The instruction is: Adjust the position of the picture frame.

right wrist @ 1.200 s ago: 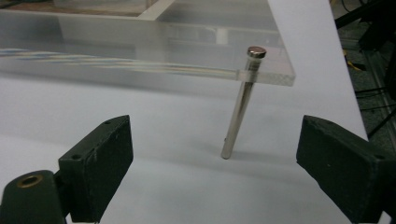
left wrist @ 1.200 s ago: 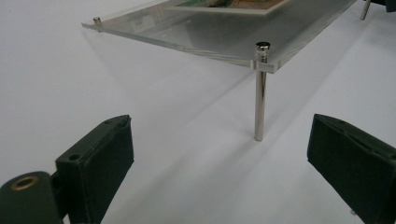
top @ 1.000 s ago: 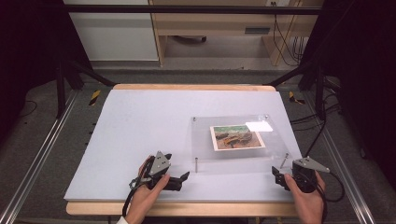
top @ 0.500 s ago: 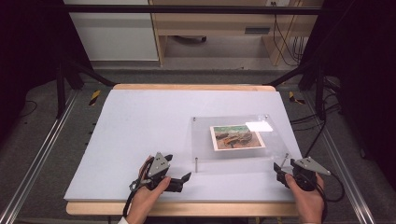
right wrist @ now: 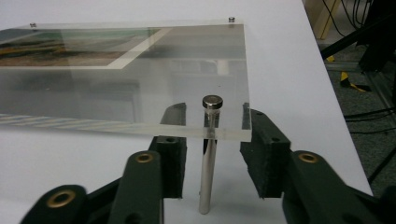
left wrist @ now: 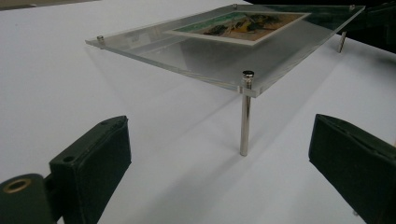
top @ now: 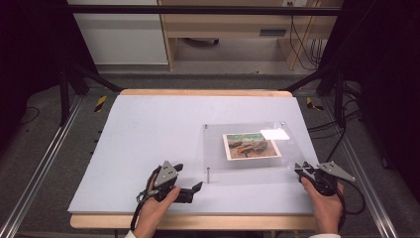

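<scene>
A clear acrylic plate (top: 247,130) with a photo (top: 251,145) in it stands on thin metal posts on the white table (top: 148,129). My left gripper (top: 190,177) rests near the front edge, open, and points at the near left post (top: 208,175). In the left gripper view that post (left wrist: 244,116) stands ahead, between the wide-apart pads (left wrist: 93,158). My right gripper (top: 300,170) is at the plate's near right corner. In the right gripper view its jaws have just been closing around the near right post (right wrist: 208,154), with a gap left on each side.
The wooden table edge (top: 198,221) runs along the front. Metal rails (top: 34,173) flank the table, and cables (top: 346,124) hang at the right. A wooden bench (top: 223,29) stands beyond the far edge. The left half of the white surface is bare.
The right gripper has edged in to the plate's near right corner and its jaws have narrowed around the post there. The left gripper has stayed where it was.
</scene>
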Motion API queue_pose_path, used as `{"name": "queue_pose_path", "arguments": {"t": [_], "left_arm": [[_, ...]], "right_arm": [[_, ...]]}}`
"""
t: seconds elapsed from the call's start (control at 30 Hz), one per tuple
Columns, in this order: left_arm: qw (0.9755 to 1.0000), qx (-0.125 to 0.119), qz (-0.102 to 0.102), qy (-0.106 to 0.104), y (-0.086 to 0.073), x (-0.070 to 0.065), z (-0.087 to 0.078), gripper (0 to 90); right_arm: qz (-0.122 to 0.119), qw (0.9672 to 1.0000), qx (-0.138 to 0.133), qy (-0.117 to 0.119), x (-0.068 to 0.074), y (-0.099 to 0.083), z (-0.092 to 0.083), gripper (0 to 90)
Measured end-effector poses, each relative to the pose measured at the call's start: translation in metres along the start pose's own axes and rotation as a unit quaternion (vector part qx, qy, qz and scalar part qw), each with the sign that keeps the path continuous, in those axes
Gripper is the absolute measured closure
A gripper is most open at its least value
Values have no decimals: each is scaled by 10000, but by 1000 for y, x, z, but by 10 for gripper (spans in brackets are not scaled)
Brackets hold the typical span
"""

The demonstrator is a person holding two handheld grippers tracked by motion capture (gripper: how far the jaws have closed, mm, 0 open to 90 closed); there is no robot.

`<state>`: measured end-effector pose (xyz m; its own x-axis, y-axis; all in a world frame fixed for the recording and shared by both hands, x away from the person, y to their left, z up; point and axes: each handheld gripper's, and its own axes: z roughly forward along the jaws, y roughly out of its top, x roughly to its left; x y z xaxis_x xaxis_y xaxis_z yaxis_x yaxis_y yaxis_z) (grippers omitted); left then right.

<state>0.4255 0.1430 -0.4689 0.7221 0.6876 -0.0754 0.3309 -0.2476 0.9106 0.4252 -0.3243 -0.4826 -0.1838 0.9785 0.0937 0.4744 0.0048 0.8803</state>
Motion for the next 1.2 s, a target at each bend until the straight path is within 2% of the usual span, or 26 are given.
{"name": "queue_pose_path", "arguments": {"t": [0.03,0.13,0.23,0.37,0.5,0.57,0.67,0.83,0.87,0.97,1.03,1.1,1.13,1.2], "left_arm": [[10000,0,0,0,0,0,0,53],[10000,6,-52,-5,0,-1,1,58],[10000,21,-34,-15,0,-2,1,77],[10000,34,4,-69,1,-5,2,116],[9999,102,103,-28,3,-10,7,166],[9999,109,75,-33,3,-11,8,206],[9998,153,155,-48,5,-17,14,292],[9997,218,-32,-67,6,-19,23,464],[9997,197,-100,-57,6,-19,28,493],[9998,52,-186,-19,7,-17,35,570],[9993,-80,-367,-60,7,-13,40,656],[9993,-122,-357,-65,8,-14,42,690],[9992,-219,-330,-31,9,-13,45,716],[9982,-326,-489,-146,9,-12,46,759]], "right_arm": [[0,10000,0,0,0,0,0,637],[19,10000,-35,37,0,0,1,770],[-32,9999,-105,100,0,0,0,836],[-45,9997,-214,97,-1,1,-1,848],[-13,9993,-306,219,-1,4,-3,851],[3,9991,-345,230,-1,5,-3,851],[-29,9988,-408,252,0,7,-6,850],[12,9986,-455,270,1,10,-8,850],[99,9986,-418,317,1,10,-9,850],[157,9985,-408,338,1,11,-9,851],[166,9984,-402,360,1,11,-9,852],[194,9983,-398,375,0,11,-9,851],[188,9983,-375,394,0,10,-9,852],[196,9984,-335,399,-1,10,-8,851]]}}
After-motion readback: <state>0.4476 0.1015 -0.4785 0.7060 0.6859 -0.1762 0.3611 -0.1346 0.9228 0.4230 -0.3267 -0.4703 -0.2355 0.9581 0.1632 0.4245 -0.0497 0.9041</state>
